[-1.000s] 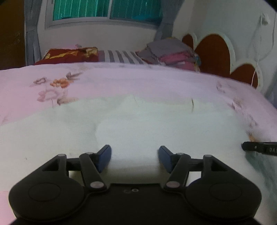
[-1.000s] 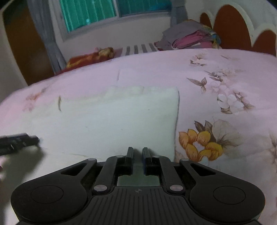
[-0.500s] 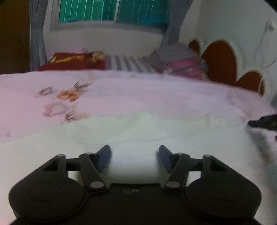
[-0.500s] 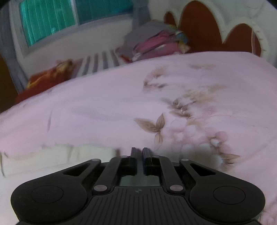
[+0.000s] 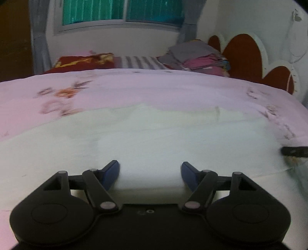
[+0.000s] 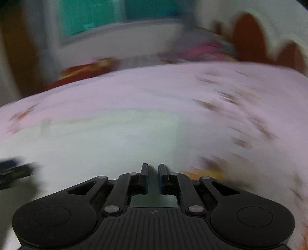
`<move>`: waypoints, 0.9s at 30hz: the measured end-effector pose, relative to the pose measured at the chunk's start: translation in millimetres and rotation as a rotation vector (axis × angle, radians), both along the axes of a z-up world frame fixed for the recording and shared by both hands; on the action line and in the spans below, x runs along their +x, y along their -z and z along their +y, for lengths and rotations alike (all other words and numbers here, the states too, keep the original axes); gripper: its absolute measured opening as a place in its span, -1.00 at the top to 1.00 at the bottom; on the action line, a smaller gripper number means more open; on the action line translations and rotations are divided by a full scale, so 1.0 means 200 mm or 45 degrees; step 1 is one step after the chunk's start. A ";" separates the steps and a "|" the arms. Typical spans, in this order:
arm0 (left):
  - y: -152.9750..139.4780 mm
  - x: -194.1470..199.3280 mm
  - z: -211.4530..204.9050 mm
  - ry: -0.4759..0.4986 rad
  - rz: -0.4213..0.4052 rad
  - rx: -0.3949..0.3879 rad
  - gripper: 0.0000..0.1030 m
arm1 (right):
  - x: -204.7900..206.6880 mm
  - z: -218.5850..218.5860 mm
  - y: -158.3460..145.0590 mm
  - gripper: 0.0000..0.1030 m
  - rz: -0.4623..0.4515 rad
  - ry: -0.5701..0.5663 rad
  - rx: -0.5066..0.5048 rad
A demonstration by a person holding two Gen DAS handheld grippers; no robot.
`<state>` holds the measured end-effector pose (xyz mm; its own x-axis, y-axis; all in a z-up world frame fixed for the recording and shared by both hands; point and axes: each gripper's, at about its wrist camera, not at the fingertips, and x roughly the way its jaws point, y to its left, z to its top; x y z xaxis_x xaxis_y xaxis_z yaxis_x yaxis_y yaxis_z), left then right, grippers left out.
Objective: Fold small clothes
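The white cloth [image 5: 154, 138] lies spread flat on the bed, near the front edge of the pink sheet [image 5: 134, 90], likely so its edges can be reached from both sides for a fold. In the left wrist view it fills the lower half, with a faint crease line across it and its far edge ragged against the pink.

The left gripper [image 5: 150, 171] stands wide over the cloth's near part, nothing pinched between its blue pads [image 5: 110, 174]; it looks set to take a fresh hold. The right gripper [image 6: 153, 177] is narrow, almost closed, at the cloth's right-hand edge; the view is smeared by motion, and I cannot tell whether any cloth is caught between its tips. Its dark tip also shows at the right rim of the left view.

The sheet has a flower print [image 5: 63, 92] and is soft, so the cloth will drag little. Beyond are a red pillow [image 5: 82, 60], a striped one [image 5: 140, 62], a pile of folded clothes [image 5: 196, 55], a scalloped red headboard [image 5: 242, 55], and a window [image 5: 123, 9] with grey curtains
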<state>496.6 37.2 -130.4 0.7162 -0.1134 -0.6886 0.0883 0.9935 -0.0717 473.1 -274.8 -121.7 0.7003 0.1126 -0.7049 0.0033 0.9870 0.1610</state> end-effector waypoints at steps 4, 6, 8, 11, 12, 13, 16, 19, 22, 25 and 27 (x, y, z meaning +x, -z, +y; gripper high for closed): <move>-0.04 -0.04 -0.09 0.067 -0.042 0.051 -0.44 | -0.11 0.07 -0.07 0.84 -0.045 -0.065 0.046; -0.03 -0.05 -0.13 0.076 -0.024 0.045 -0.46 | -0.14 0.17 -0.06 0.84 -0.037 -0.137 0.089; 0.00 -0.06 -0.08 0.030 0.010 0.014 -0.46 | -0.14 0.22 -0.01 0.85 0.004 -0.153 0.080; -0.04 -0.13 0.03 -0.015 -0.023 0.024 -0.47 | -0.15 0.12 0.01 0.85 0.026 -0.045 0.080; -0.07 -0.18 0.08 -0.029 -0.066 0.038 -0.58 | -0.15 0.08 0.00 0.85 0.042 -0.012 0.106; -0.08 -0.23 0.14 -0.043 -0.101 0.035 -0.72 | -0.14 0.04 -0.03 0.84 0.044 0.013 0.123; -0.11 -0.38 0.39 -0.180 -0.122 0.007 -0.70 | -0.15 -0.01 -0.09 0.83 0.036 0.009 0.168; -0.11 -0.55 0.75 -0.424 -0.104 -0.053 -0.34 | -0.18 0.06 -0.12 -0.26 0.021 -0.015 0.145; -0.11 -0.73 1.09 -0.667 -0.138 -0.122 -0.15 | -0.24 0.14 -0.11 -0.54 -0.033 -0.030 0.179; -0.10 -0.88 1.44 -0.926 -0.166 -0.350 -0.07 | -0.26 0.23 -0.11 -0.35 -0.018 -0.052 0.224; -0.05 -0.96 1.64 -1.057 -0.200 -0.560 0.05 | -0.25 0.29 -0.09 -0.34 -0.001 -0.068 0.233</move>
